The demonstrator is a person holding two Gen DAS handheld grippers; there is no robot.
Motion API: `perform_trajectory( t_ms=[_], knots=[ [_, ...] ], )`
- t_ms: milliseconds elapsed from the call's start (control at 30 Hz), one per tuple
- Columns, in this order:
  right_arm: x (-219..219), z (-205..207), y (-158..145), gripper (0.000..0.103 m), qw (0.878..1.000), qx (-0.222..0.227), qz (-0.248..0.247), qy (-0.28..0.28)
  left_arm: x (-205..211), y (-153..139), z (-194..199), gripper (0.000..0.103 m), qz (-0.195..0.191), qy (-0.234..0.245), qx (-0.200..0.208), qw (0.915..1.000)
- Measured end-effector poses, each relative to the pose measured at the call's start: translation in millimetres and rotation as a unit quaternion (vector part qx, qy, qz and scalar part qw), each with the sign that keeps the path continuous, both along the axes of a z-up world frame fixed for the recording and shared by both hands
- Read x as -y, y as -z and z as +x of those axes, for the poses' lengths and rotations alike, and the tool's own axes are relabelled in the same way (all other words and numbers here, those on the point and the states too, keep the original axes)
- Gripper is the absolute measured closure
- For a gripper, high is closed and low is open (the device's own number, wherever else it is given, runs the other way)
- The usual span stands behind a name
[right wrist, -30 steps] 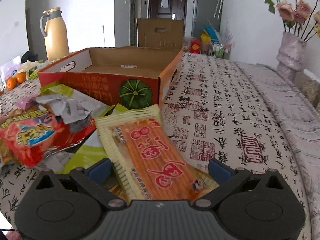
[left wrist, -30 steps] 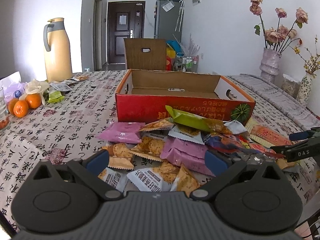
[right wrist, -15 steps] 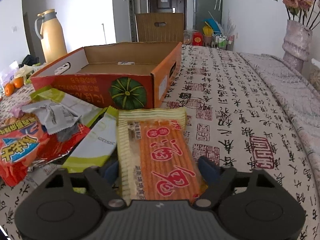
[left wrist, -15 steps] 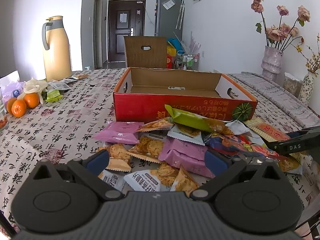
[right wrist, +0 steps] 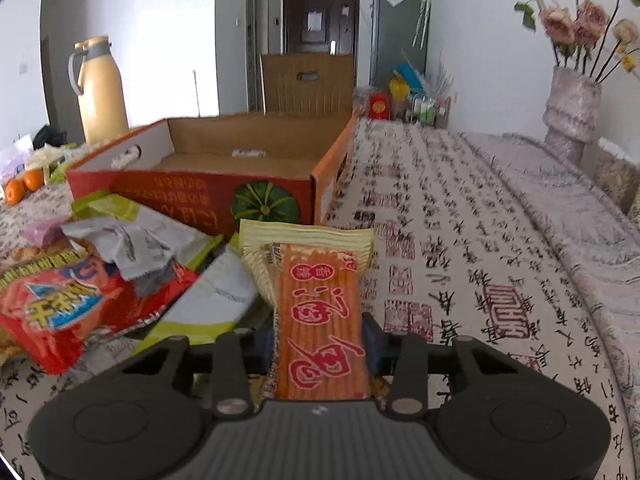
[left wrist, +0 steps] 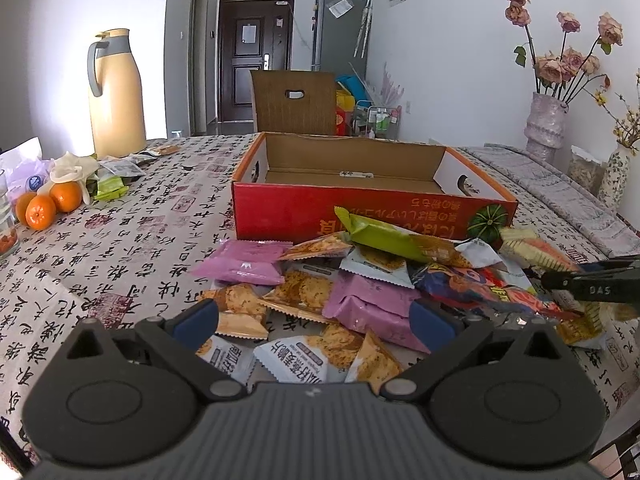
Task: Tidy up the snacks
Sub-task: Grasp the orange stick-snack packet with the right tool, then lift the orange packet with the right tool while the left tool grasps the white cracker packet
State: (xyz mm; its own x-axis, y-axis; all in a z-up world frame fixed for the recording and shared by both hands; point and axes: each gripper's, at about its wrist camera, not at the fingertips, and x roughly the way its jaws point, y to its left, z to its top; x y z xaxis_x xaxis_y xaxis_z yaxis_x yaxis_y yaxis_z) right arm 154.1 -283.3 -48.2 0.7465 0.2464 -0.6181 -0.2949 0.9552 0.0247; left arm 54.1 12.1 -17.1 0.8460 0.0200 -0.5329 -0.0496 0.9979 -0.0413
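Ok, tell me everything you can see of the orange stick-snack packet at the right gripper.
The orange stick-snack packet is a flat plastic wrapper, orange with red characters, pale yellow crimped borders, thin sticks showing inside. It lies lengthwise between the right gripper pads, whose jaws are closing on its sides. Its far end points at the red cardboard box, beside the snack pile.
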Motion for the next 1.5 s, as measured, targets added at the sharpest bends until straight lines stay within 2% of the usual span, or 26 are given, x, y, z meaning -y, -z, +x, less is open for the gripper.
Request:
perform_trajectory(
  t_ms=[367,633,833,967,1100,1200,1267,1500],
  knots=[
    [2,-28,-19,0.063,0.997,0.057,0.032,0.045,-1,2,-4,0.000,0.008,0.010,-0.014,0.9998],
    [-2,-58,-18,0.063,0.993,0.072,0.065,0.063,11,13,-9,0.000,0.019,0.040,-0.031,0.9986],
    [-8,-73,-11,0.063,0.994,0.066,0.073,0.057,22,20,-14,0.000,0.021,0.052,-0.034,0.9978],
    [-11,-83,-7,0.063,0.994,0.063,0.075,0.050,35,23,-21,0.001,0.047,0.059,-0.023,0.9969],
    [-13,-92,-6,0.063,0.994,0.062,0.080,0.044,46,26,-26,0.010,0.078,0.067,-0.013,0.9946],
    [-12,-98,-4,0.063,0.994,0.060,0.083,0.041,54,31,-26,0.022,0.096,0.075,-0.017,0.9924],
    [-12,-101,-2,0.063,0.994,0.058,0.084,0.039,57,35,-25,0.025,0.110,0.073,-0.019,0.9910],
    [-12,-109,2,0.062,0.994,0.054,0.087,0.035,54,37,-26,0.044,0.117,0.058,-0.020,0.9912]
  ],
)
